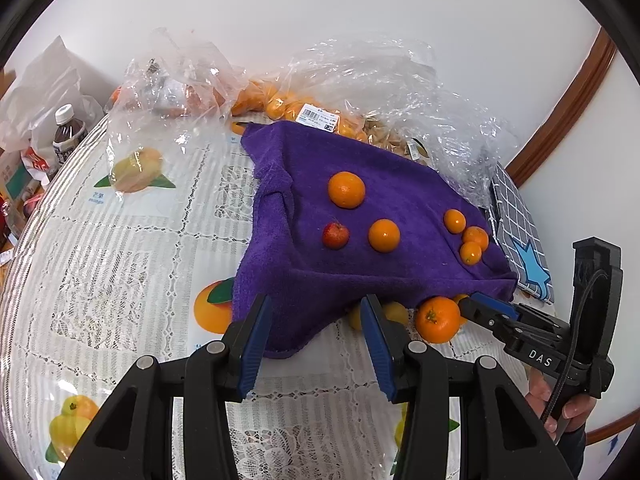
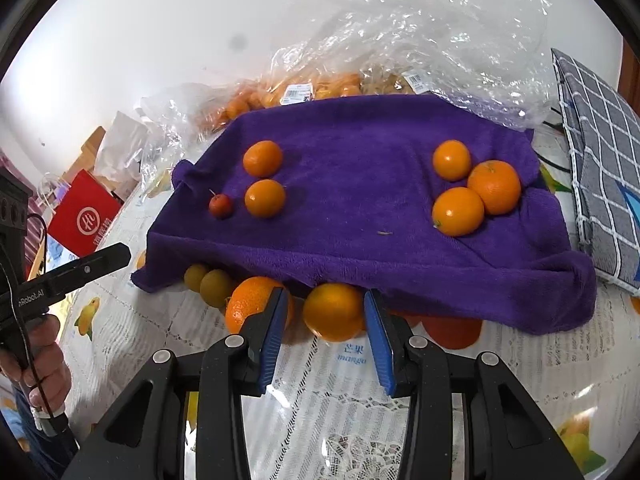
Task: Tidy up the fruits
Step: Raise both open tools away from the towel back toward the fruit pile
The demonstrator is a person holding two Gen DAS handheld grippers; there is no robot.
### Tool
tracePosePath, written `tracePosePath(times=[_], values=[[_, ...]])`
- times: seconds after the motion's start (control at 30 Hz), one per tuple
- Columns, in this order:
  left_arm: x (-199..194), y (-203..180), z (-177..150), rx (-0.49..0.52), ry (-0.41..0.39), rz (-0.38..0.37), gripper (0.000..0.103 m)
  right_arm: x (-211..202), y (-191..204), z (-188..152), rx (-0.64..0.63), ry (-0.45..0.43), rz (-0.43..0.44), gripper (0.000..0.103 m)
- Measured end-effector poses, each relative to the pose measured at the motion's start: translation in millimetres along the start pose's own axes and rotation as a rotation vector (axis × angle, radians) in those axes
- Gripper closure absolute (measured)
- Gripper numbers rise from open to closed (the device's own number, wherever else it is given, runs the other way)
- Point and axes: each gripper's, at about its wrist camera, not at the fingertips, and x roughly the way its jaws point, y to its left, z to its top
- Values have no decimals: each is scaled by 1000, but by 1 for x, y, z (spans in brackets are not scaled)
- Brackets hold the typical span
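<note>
The right tool [image 2: 326,294] is at the near edge of the purple towel [image 2: 360,240]. Its jaws are narrow, and an orange [image 2: 334,312] lies on the bench [image 2: 328,384] between them, half under the towel hem. A thin slit shows on the left side of the orange, so I judge the pads do not press it yet. The left tool [image 1: 316,300] is empty, with its jaws also rather narrow, and hangs over the near left corner of the towel. To do this pick well, the right tool should go a little farther in, so that the pads meet the widest part of the orange, and then close gently, because the round skin can slip out. A second orange [image 2: 246,306] is touching the left finger from behind, and a darker fruit [image 2: 452,332] sits just right; both may roll if pushed. The hem hangs low here and can catch a fingertip, so lift straight toward the near side. On the towel, a group of three [image 2: 458,210] fills the right part; the middle is free for placing. Far behind, plastic bags [image 2: 440,32] close the way.
</note>
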Motion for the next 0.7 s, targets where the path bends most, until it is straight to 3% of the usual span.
tracePosePath(times=[0.33, 0.43, 0.7], values=[[-6, 6, 2, -18, -12, -3, 59, 4, -9, 0, 27, 12, -14, 62], [-6, 4, 2, -16, -13, -6, 59, 3, -10, -2, 34, 10, 9, 70], [2, -11, 2, 13, 4, -10, 59, -13, -10, -8, -17, -28, -94, 70]])
